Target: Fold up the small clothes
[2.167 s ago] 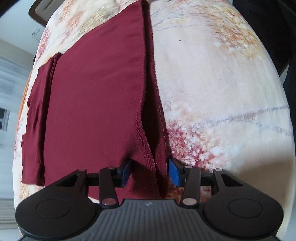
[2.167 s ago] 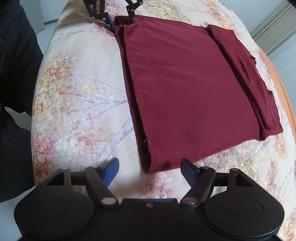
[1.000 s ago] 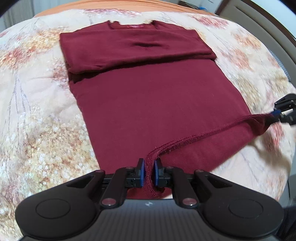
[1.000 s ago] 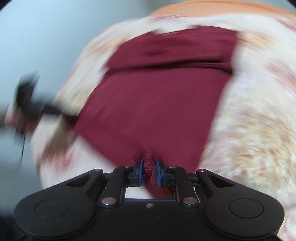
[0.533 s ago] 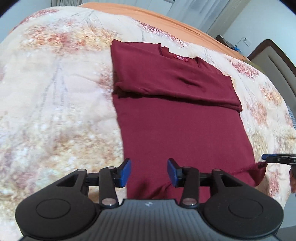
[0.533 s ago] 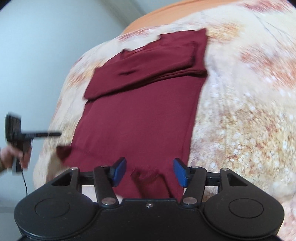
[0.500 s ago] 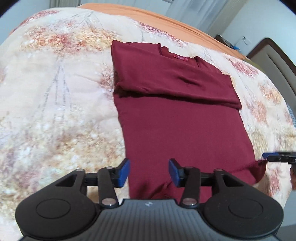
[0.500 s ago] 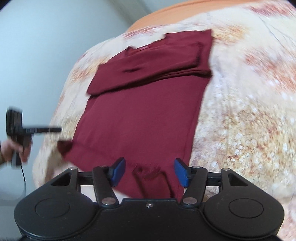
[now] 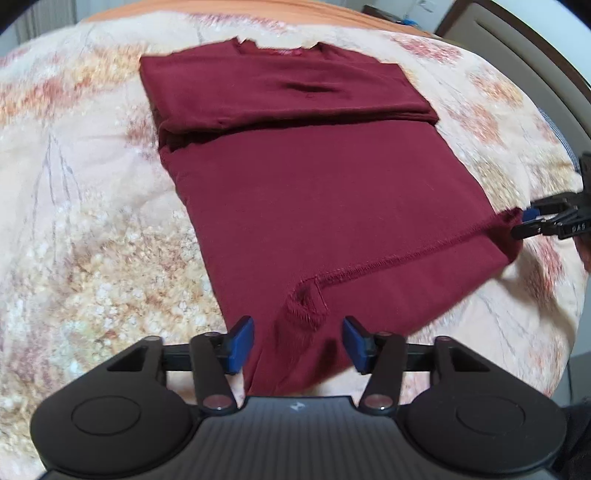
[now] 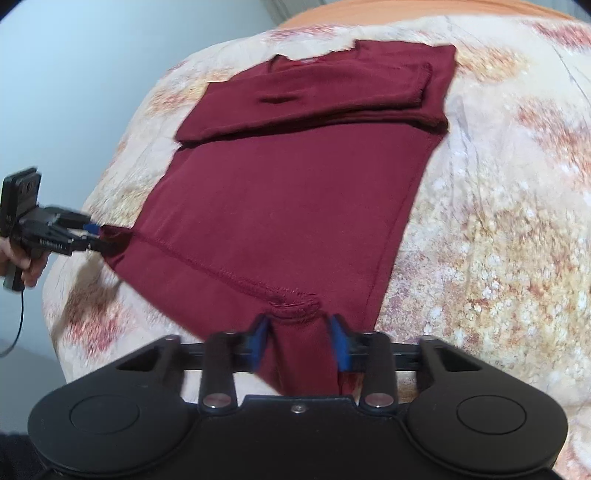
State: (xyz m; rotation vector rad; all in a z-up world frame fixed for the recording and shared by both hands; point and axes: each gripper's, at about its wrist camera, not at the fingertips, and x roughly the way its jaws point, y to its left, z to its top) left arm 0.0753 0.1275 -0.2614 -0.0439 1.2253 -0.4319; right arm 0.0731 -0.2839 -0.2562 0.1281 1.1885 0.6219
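Observation:
A maroon shirt (image 9: pixel 325 192) lies flat on a floral bedspread (image 9: pixel 92 221), its sleeves and collar end folded across the far part. My left gripper (image 9: pixel 297 343) straddles the near hem corner. Its jaws are closing, with the cloth between the blue pads and a small gap still showing. The right wrist view shows the shirt (image 10: pixel 295 192) and my right gripper (image 10: pixel 299 341) at the other hem corner. These jaws are closing too, and the pads press a bunched fold. Each gripper also shows in the other's view: the left gripper (image 10: pixel 94 236) and the right gripper (image 9: pixel 526 221), both at the hem's ends.
The bedspread falls away at the near edge below the hem. A padded headboard (image 9: pixel 517 55) stands at the far right and an orange sheet (image 9: pixel 221 5) at the far end. A hand (image 10: pixel 22 266) holds the left gripper's handle, with a cable hanging from it.
Half a second ago both grippers stood wide open over the hem. Now both have narrowed around the hem corners, the right one onto a fold. The hem lies bunched and slightly raised at each end.

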